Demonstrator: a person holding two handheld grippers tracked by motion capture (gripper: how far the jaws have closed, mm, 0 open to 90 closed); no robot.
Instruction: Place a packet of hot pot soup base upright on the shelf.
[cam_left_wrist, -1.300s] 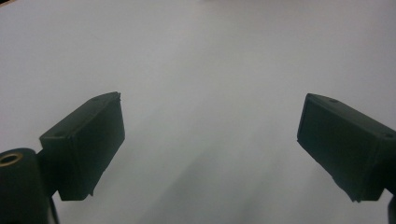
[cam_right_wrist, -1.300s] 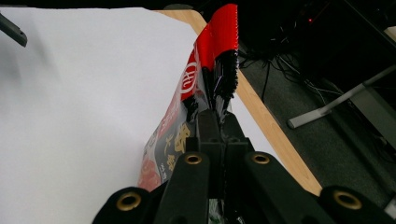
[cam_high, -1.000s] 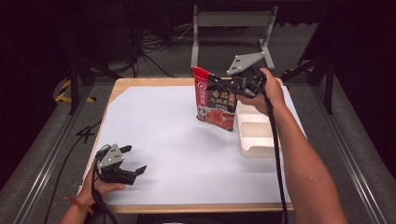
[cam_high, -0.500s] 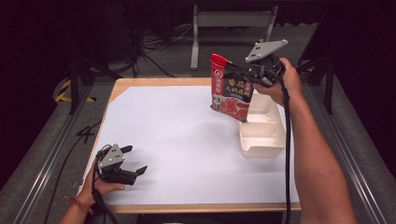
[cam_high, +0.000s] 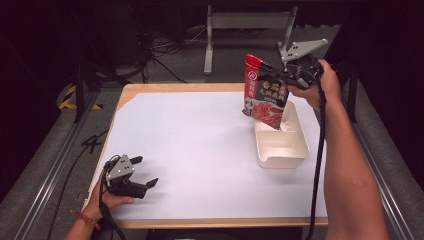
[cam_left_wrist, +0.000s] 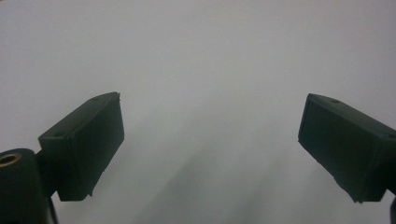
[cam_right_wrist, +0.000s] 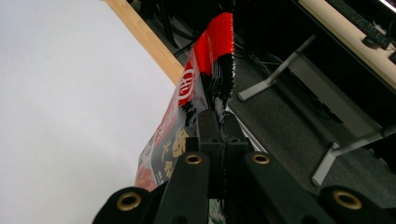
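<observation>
Table: the white sheet over the wooden table (cam_high: 200, 145) is filling the middle of the high view, with bare wood edging showing at its top and bottom.
Tray: a white, two-part tray (cam_high: 280, 145) is sitting at the right of the sheet, right of centre in the high view; both parts are looking empty.
Packet: a red and black packet (cam_high: 264, 94) is hanging in the air over the far end of the tray, upper right of the high view, tilted, its lower corner just above or perhaps touching the far part; which one I cannot tell.
Right gripper: the right gripper (cam_high: 284, 76) is pinching the packet's side near the top, jaws closed tight on the foil, as the right gripper view is showing at its lower centre (cam_right_wrist: 219, 140).
Left gripper: the left gripper (cam_high: 145, 184) is lying low at the lower left of the high view, jaws spread wide and holding nothing; in its own view (cam_left_wrist: 210, 149) the plain white sheet is lying between them.
Step, as I judge it: the packet is probably being lowered into the tray. Doing it well is meaning keeping the pinch firm, lowering the bottom edge inside the walls first, and laying it flat before letting go.
Writing: the packet is carrying a round white logo on red and large gold characters on black; they are too blurred to read.
</observation>
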